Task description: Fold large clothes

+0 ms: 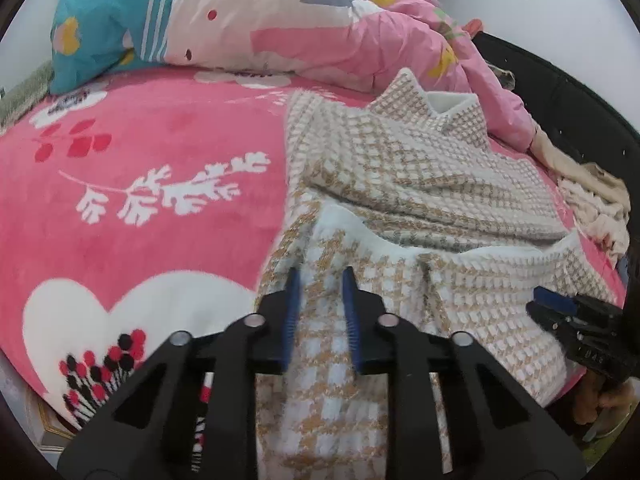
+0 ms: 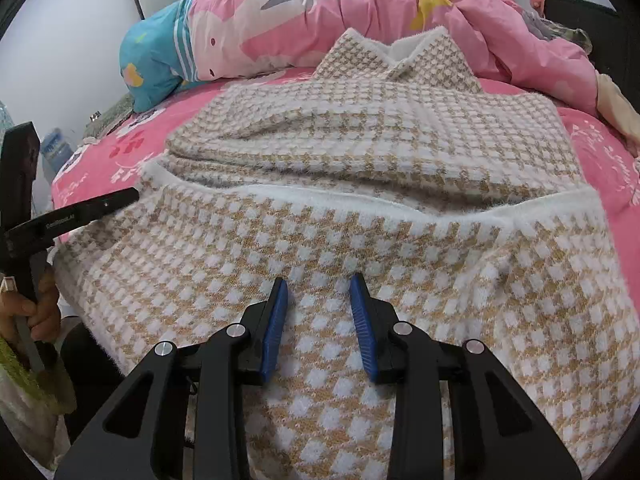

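A fuzzy beige-and-white houndstooth sweater point(image 1: 420, 184) point(image 2: 360, 140) lies on the bed, collar point(image 2: 404, 48) at the far end. Its near part is doubled over the body, and a white hem band point(image 2: 360, 200) runs across the middle. My left gripper point(image 1: 322, 272) hovers at the sweater's left edge where the cloth drapes off the bed; its blue pads are apart and nothing is pinched. My right gripper point(image 2: 320, 278) stands open just above the near fold. Each wrist view catches the other tool: the right gripper point(image 1: 538, 300) and the left gripper point(image 2: 128, 196).
A pink flowered blanket point(image 1: 160, 140) covers the bed. A bunched pink and teal quilt point(image 1: 300, 20) point(image 2: 360, 8) lies along the far side. Cream clothes point(image 1: 592, 200) are piled at the right by a black headboard point(image 1: 560, 92). A hand point(image 2: 36, 308) grips the left tool.
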